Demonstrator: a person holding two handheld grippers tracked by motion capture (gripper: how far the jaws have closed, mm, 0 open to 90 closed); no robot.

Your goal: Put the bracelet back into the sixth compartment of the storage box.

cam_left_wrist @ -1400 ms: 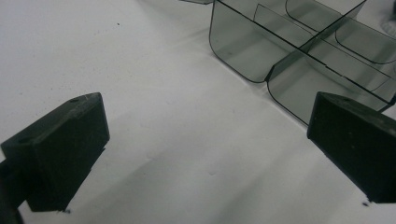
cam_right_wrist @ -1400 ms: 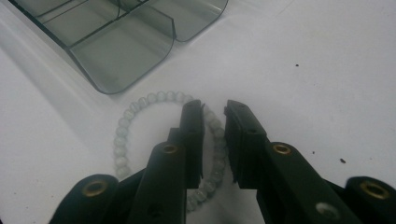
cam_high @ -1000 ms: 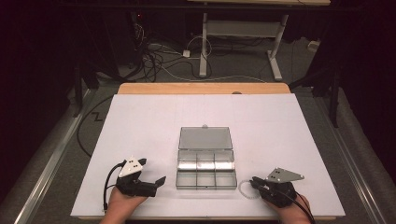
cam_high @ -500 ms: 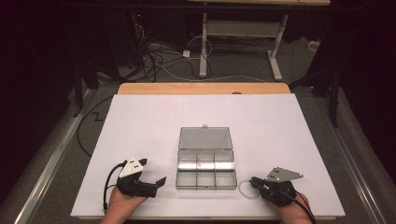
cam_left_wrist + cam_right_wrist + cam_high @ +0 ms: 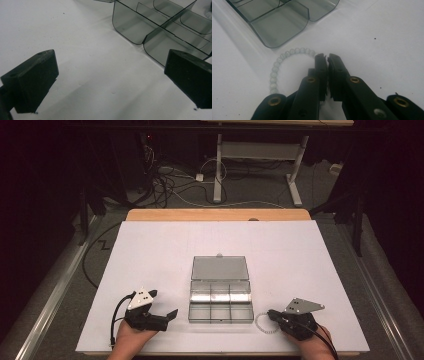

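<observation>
Six empty compartments in box (image 5: 220, 300); right fingers (image 5: 327, 58) pinch bracelet (image 5: 277, 65); left spread.

From above, a white table top (image 5: 210, 245) is evenly and brightly lit while the room around it falls into near-black shadow. The picture is soft and slightly grainy. In the left gripper view, the near black jaws are blurred and cast faint grey shadows; the clear plastic box (image 5: 160, 27) reads smoky and sharp. In the right gripper view, the pale bead bracelet (image 5: 279, 65) is soft-edged, and brass rivets catch small glints.
</observation>
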